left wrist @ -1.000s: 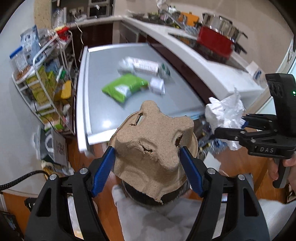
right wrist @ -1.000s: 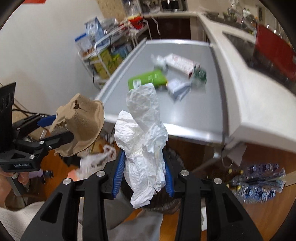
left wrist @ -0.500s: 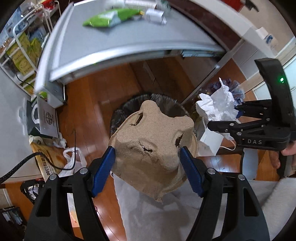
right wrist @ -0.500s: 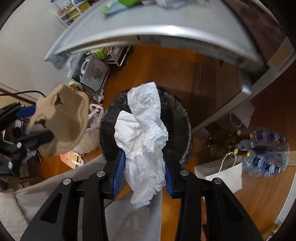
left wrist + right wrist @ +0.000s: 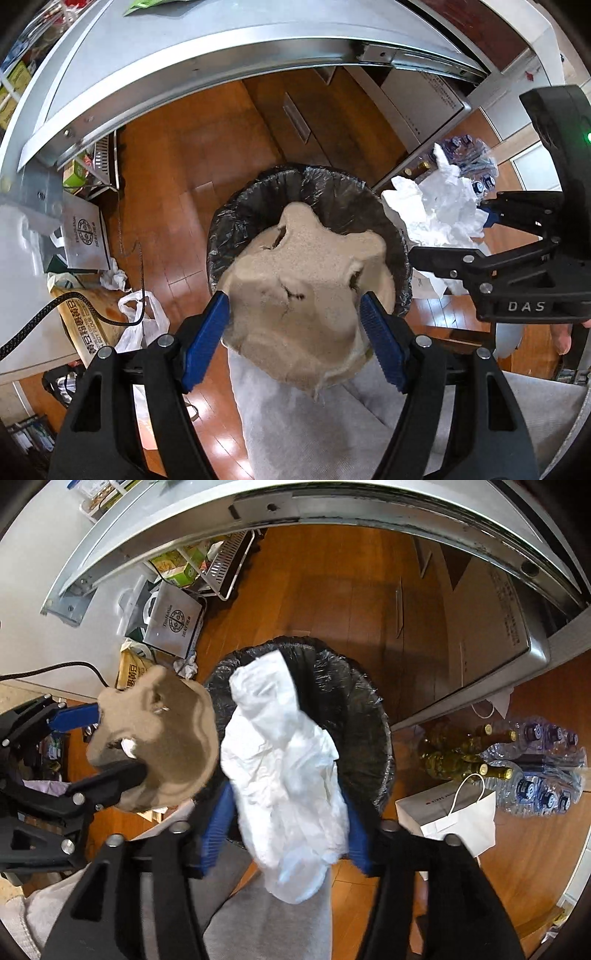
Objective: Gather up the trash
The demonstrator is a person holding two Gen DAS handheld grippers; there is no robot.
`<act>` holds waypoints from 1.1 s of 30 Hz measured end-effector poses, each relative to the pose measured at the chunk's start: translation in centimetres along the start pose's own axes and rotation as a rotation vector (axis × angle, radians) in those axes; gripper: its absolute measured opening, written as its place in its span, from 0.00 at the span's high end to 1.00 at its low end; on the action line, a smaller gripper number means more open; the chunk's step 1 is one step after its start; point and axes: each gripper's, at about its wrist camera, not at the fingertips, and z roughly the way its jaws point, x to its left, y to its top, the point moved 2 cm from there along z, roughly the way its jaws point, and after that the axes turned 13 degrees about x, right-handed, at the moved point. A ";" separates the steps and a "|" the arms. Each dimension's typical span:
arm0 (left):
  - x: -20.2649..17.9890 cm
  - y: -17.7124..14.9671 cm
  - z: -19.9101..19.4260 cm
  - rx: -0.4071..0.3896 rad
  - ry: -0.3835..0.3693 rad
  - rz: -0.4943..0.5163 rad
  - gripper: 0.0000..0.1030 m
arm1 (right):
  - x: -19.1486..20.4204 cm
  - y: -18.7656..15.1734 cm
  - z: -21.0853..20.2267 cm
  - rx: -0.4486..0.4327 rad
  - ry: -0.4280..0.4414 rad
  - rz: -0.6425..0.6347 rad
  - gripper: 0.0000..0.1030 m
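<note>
My left gripper point(image 5: 293, 332) is shut on a brown moulded cardboard tray point(image 5: 306, 295), held just above the near rim of a round bin lined with a black bag point(image 5: 314, 188). My right gripper point(image 5: 284, 819) is shut on crumpled white paper point(image 5: 284, 760), held over the same bin point(image 5: 351, 709). In the left wrist view the right gripper point(image 5: 487, 236) with the white paper point(image 5: 436, 214) sits at the bin's right side. In the right wrist view the left gripper point(image 5: 96, 738) with the cardboard tray point(image 5: 162, 734) sits at the bin's left.
The grey table edge point(image 5: 221, 48) arches overhead. The floor is wood point(image 5: 192, 147). Left of the bin lie paper bags point(image 5: 83, 236) and a plastic bag point(image 5: 140, 325). Right of it stand bottles point(image 5: 465, 753), packed water bottles point(image 5: 546, 771) and a white paper bag point(image 5: 458, 819).
Both grippers have tilted down from the table top and come closer over the bin, each still holding its piece of trash. The bin now fills the middle of both views.
</note>
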 end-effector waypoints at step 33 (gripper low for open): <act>4.3 2.0 -16.1 -0.376 0.069 -0.052 0.06 | 2.8 1.2 -20.5 -0.506 -0.064 0.039 0.04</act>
